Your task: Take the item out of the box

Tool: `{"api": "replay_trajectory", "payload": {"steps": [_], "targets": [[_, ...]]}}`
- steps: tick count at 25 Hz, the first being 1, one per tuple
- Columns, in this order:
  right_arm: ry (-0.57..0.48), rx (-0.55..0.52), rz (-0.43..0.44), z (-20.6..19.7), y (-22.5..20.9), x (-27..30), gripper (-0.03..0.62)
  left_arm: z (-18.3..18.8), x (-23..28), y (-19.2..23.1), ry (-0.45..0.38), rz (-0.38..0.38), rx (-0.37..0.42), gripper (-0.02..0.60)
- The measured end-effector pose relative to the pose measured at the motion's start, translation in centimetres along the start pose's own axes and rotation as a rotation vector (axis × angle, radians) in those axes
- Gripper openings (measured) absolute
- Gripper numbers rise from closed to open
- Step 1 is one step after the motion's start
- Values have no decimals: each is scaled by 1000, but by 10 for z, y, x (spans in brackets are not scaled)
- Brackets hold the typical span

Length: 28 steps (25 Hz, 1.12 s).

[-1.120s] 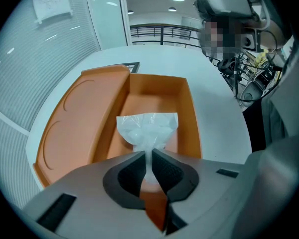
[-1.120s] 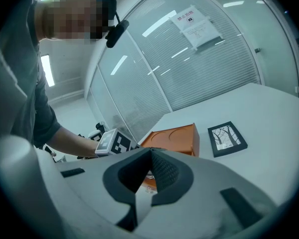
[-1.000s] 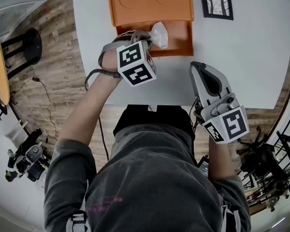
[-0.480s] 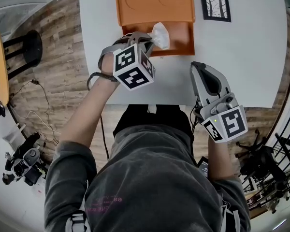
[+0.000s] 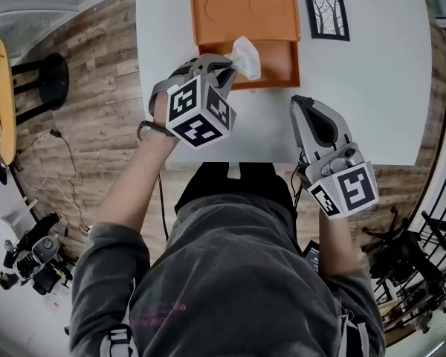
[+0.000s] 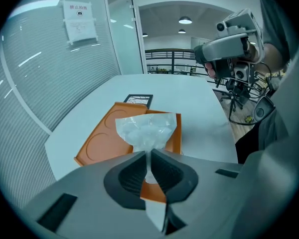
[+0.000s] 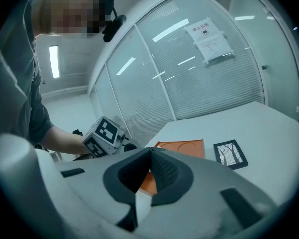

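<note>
While left claw (image 6: 148,156) pinches clear bag (image 6: 147,128) over orange box (image 6: 97,143), right claw (image 7: 150,154) pressed together, empty.

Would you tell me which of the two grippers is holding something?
The left gripper: its jaws pinch the clear plastic bag over the orange box; the right gripper is shut, empty.

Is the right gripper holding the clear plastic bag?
No, the left gripper pinches the bag; the right gripper is shut and empty.
</note>
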State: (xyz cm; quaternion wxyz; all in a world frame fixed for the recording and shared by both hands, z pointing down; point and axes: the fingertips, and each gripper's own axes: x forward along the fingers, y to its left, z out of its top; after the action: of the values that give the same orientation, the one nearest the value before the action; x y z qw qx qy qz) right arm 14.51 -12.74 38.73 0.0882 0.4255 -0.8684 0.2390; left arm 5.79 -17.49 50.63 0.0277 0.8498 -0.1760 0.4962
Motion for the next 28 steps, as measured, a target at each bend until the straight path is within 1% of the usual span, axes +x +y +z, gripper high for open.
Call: {"api": "replay_trajectory", "payload": {"steps": [6,15,28], "targets": [[-24,-37,-4,17,14,-2,2,9,-28,5,-56,35,-21,31],[-52,-78,-7,34,30,-7,2,22,-62,6,-133,66,-60,31],[-110,-127,-5,72,57,-8,2,37,-119,17,-258,124,-111,31]]}}
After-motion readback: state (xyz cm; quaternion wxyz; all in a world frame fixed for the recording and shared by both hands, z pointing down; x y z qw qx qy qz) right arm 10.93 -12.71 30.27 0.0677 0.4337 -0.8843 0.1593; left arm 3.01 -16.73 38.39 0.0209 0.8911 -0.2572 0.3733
